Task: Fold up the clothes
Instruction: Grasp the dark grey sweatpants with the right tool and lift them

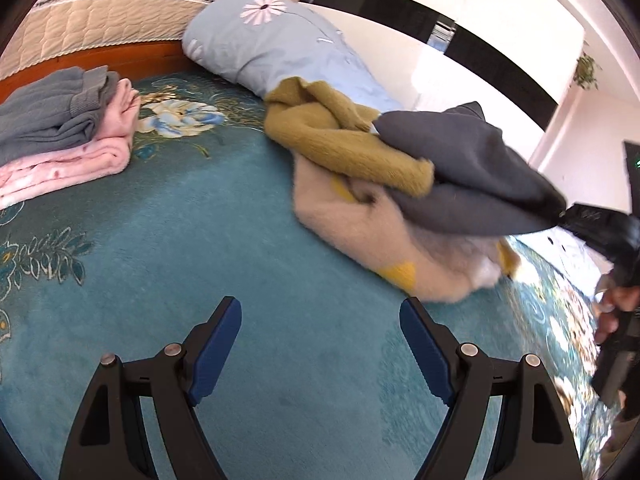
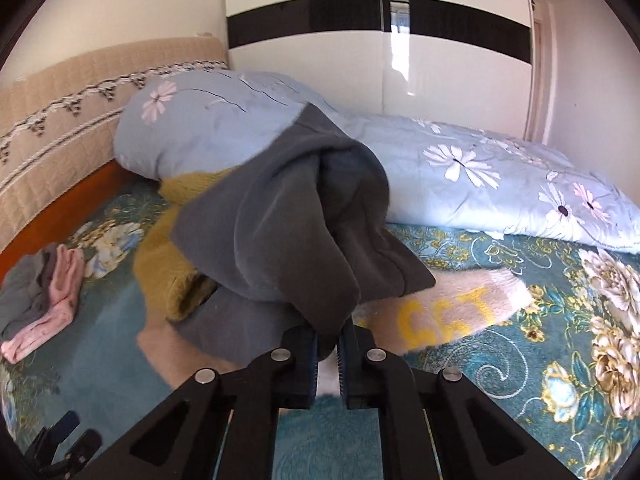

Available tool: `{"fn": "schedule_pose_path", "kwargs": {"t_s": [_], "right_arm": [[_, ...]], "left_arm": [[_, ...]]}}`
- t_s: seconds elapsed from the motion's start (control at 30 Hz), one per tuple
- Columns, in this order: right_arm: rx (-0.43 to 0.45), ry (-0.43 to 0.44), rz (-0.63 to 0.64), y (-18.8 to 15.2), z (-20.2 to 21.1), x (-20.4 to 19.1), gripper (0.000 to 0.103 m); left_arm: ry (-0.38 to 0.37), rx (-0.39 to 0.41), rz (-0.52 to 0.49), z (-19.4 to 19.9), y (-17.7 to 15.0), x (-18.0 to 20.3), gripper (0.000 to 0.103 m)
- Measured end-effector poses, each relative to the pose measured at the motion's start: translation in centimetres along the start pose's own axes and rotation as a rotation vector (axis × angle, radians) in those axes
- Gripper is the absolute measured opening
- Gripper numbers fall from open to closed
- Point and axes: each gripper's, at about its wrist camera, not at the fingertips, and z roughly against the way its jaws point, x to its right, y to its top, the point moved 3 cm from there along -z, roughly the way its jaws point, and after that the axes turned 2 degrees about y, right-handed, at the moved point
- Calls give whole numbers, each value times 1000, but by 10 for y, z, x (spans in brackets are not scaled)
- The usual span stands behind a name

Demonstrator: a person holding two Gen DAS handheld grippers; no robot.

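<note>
1. Left gripper [image 1: 320,344]: jaws wide apart, nothing between them, over bare teal bedspread [image 1: 168,240].
2. Right gripper [image 2: 329,344]: jaws narrow, clamped on a fold of the grey garment [image 2: 288,216]. In the left view its tip meets the cloth at the right edge, with a hand [image 1: 612,312] on the handle below.
3. Grey garment: bunched and lifted, draped over the pile at mid-bed; slightly blurred.
4. Pile under it: mustard knit [image 1: 340,140] twisted on top of a cream fleece [image 1: 360,232] with yellow lettering; both lie on the bedspread.
5. Folded stack near the headboard [image 1: 100,12]: grey top [image 1: 48,116] on pink fleece [image 1: 68,164], well apart from the pile.
6. Blue floral quilt [image 2: 480,184]: rolled along the far side of the bed, touching the pile's far edge.
</note>
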Motion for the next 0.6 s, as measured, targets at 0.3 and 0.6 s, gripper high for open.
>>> {"fn": "schedule_pose_path", "kwargs": {"t_s": [0.3, 0.6], "right_arm": [[99, 30, 24, -33, 113, 28, 8], [119, -262, -14, -66, 175, 129, 8]], "left_arm": [[-40, 24, -52, 18, -21, 11, 82], [-77, 26, -53, 35, -41, 11, 82]]}}
